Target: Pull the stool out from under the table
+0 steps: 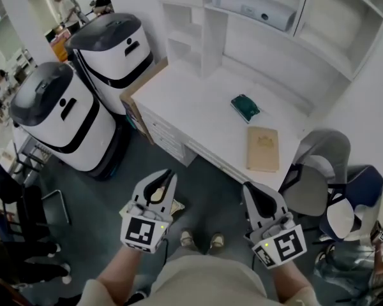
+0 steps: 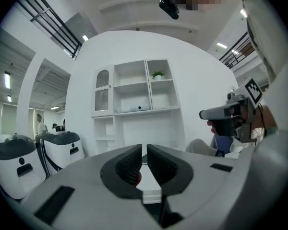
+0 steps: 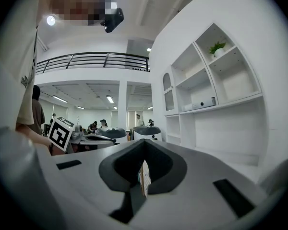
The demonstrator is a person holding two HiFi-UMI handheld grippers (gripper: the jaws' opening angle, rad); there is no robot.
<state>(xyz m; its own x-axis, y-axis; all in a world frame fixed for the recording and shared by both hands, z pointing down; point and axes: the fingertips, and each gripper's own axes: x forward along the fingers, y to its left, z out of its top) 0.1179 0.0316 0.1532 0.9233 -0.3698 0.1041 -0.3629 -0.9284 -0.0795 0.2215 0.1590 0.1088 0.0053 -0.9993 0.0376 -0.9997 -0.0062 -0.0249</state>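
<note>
No stool shows in any view; the white desk (image 1: 198,101) hides the space beneath its top. I stand in front of the desk with both grippers held low near my waist, short of its front edge. My left gripper (image 1: 168,176) is shut with nothing between its jaws, seen also in the left gripper view (image 2: 144,163), where it points at the shelf unit (image 2: 134,99). My right gripper (image 1: 251,189) is shut and empty too, and its own view (image 3: 144,169) shows the jaws pressed together. The right gripper (image 2: 230,118) also shows in the left gripper view.
A green object (image 1: 245,107) and a tan book (image 1: 263,148) lie on the desk. Two white wheeled machines (image 1: 64,113) (image 1: 115,50) stand to the left. A grey chair (image 1: 319,167) and a blue seat (image 1: 364,183) crowd the desk's right end. People sit at the far left.
</note>
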